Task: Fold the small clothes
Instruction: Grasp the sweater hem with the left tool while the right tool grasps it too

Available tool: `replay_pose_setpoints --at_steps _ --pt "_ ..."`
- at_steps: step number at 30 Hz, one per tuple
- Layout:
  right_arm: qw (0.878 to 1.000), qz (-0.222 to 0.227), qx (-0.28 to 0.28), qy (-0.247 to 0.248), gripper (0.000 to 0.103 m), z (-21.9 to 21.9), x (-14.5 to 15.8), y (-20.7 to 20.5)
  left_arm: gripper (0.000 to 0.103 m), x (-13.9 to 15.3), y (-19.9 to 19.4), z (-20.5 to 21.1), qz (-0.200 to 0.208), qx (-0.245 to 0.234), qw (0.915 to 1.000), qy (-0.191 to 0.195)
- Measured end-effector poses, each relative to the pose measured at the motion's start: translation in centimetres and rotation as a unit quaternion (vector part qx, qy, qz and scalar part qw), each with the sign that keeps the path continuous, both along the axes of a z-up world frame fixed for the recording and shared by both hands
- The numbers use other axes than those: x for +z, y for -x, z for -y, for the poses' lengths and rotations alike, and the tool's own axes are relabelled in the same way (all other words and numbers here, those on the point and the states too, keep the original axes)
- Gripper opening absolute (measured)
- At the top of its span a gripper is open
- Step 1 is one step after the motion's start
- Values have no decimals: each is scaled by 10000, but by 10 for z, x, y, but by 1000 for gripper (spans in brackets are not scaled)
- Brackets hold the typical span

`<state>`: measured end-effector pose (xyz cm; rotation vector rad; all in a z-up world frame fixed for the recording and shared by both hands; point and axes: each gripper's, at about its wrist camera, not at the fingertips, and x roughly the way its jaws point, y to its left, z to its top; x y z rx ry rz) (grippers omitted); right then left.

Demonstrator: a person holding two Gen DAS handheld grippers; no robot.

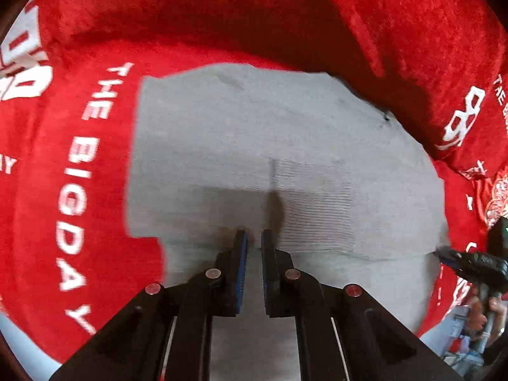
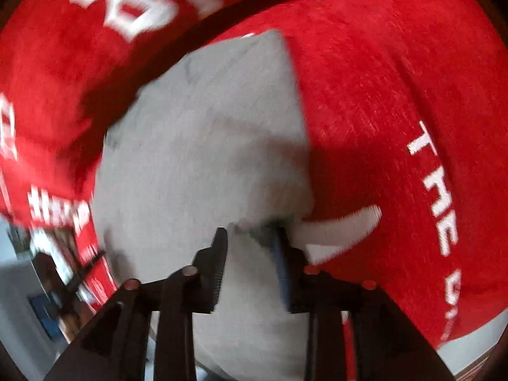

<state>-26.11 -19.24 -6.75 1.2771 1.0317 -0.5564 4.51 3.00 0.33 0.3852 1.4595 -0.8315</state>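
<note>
- The grey garment [image 1: 254,146] lies on a red cloth [image 1: 79,95] printed with white letters; the cloth bunches into a high ridge behind it.
- The left gripper [image 1: 254,238] has its jaws drawn close, with a narrow slit between the pads, and grey fabric runs up between them. It appears to be pinching the near edge of the garment at its middle, beside a dark seam line.
- The right gripper [image 2: 250,238] has its jaws wider apart, with the garment's near right edge bunched between them. This view is smeared by motion, so I cannot tell whether the pads are gripping the fabric or only bracketing it.
- In the left view, the right gripper [image 1: 457,258] shows at the garment's right edge, well apart from the left one.
- What could go wrong:
  - If the right side is not truly held, a lift would raise only the middle, and the fold would come out skewed.
  - The left pinch looks shallow, near the fingertips; a quick pull could slip the fabric free.
  - Either jaw may catch the red cloth along with the garment, dragging the surface and wrinkling what lies on it.
  - The ridge of cloth behind could snag the far edge when the fold is laid over.
</note>
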Motion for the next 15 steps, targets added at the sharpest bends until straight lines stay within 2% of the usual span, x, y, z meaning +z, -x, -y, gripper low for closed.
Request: replay_pose_setpoints --at_steps 3,4,6,7,11,15 --pt "9982 245 151 530 33 -3 32 3 9 13 -8 -2 130 41 9999 32" --pt "9970 302 57 705 33 1 39 8 9 17 -8 1 183 17 9998 68" --pt "9947 257 -297 948 42 20 44 18 9 20 -5 12 209 -87 9997 97" --pt "9941 128 -495 958 46 30 40 19 9 19 -3 15 199 -128 9997 83" --pt "9925 45 -1026 659 46 71 5 17 9 6 13 41 189 -281 9994 -6" --pt "9938 12 -859 705 46 93 -14 -3 9 -7 24 55 239 -338 9991 -122"
